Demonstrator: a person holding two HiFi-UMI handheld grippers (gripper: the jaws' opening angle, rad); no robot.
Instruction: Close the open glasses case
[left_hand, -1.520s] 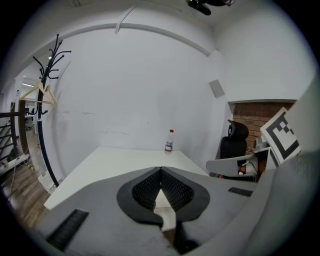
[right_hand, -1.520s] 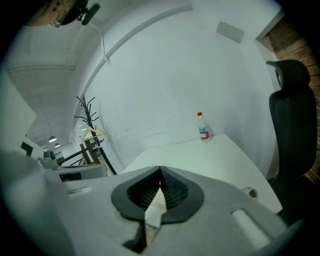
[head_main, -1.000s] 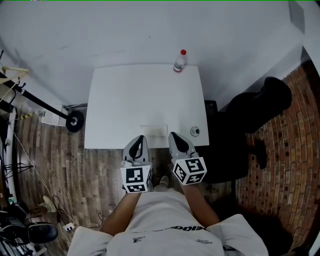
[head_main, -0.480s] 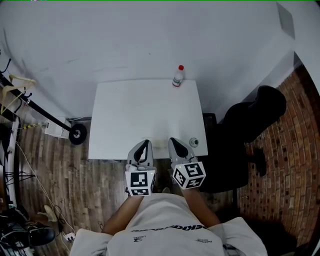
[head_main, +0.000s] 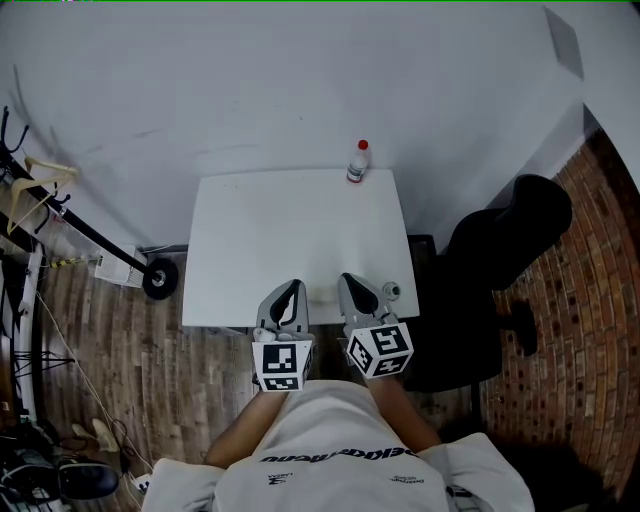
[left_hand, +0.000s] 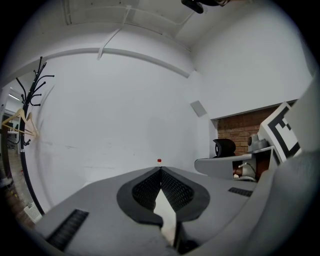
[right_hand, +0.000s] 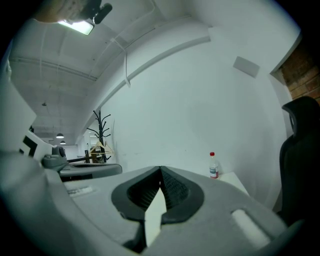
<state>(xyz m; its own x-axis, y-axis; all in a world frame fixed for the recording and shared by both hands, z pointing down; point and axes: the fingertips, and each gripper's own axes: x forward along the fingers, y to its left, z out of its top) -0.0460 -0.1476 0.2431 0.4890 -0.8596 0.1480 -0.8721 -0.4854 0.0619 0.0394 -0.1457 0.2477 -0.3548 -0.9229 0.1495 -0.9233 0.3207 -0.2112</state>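
Pressed together and empty, my left gripper (head_main: 291, 290) and right gripper (head_main: 351, 282) hover at the near edge of the white table (head_main: 250, 230). Between them lies the pale glasses case (head_main: 321, 294), too faint for me to tell whether its lid is up or what it holds. I judge the closing not yet begun. A red-capped bottle (head_main: 357, 161) stands at the far edge, its contents unclear.

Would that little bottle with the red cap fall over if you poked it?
Probably. The bottle stands upright and looks tall and thin, so a poke near its cap would likely tip it. It looks round, so once down it might roll. It stands at the table's far edge, so it could perhaps drop off there.
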